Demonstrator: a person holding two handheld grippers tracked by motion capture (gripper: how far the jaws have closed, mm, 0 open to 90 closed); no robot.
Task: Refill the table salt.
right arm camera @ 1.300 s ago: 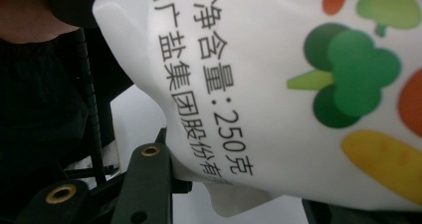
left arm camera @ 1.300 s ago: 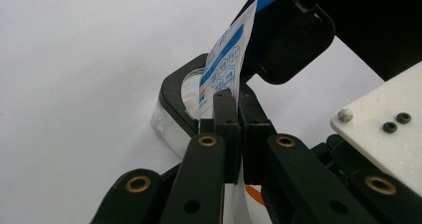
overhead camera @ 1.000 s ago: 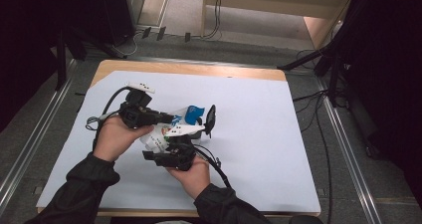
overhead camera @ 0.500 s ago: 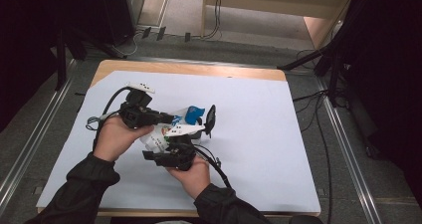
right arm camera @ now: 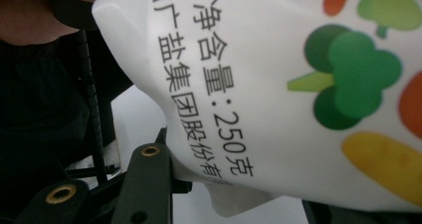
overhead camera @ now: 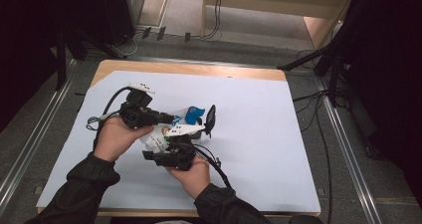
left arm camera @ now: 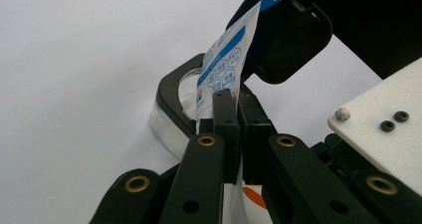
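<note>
**Pouch held between two grippers over a small container**

Pouch (overhead camera: 166, 134), white with blue print and vegetable pictures, sits near the middle of the table (overhead camera: 278, 149), held up between both hand-held tools. The left gripper (overhead camera: 169, 118) has its fingers (left arm camera: 226, 129) clenched on the pouch's thin blue-and-white top edge, the two pads pressed together with the film pinched between them. The right gripper (overhead camera: 171, 152) comes in from below, and its fingers (right arm camera: 149, 179) hold the fuller lower part of the pouch, which bulges across the right gripper view with printed characters and a green broccoli drawing on it.

Just beyond the pinched edge, in the left gripper view, stands a small round container (left arm camera: 174, 109) with a clear wall and a black rim, its black hinged lid (left arm camera: 288, 40) swung up and open. The pouch's top edge rises beside that lid. In the high view the lid (overhead camera: 210, 118) stands upright to the right of the pouch.

The person's left hand (overhead camera: 117, 137) and right hand (overhead camera: 191, 174) grip the tools, dark sleeves coming in from the table's near edge. A pale sheet covers most of the table.
</note>
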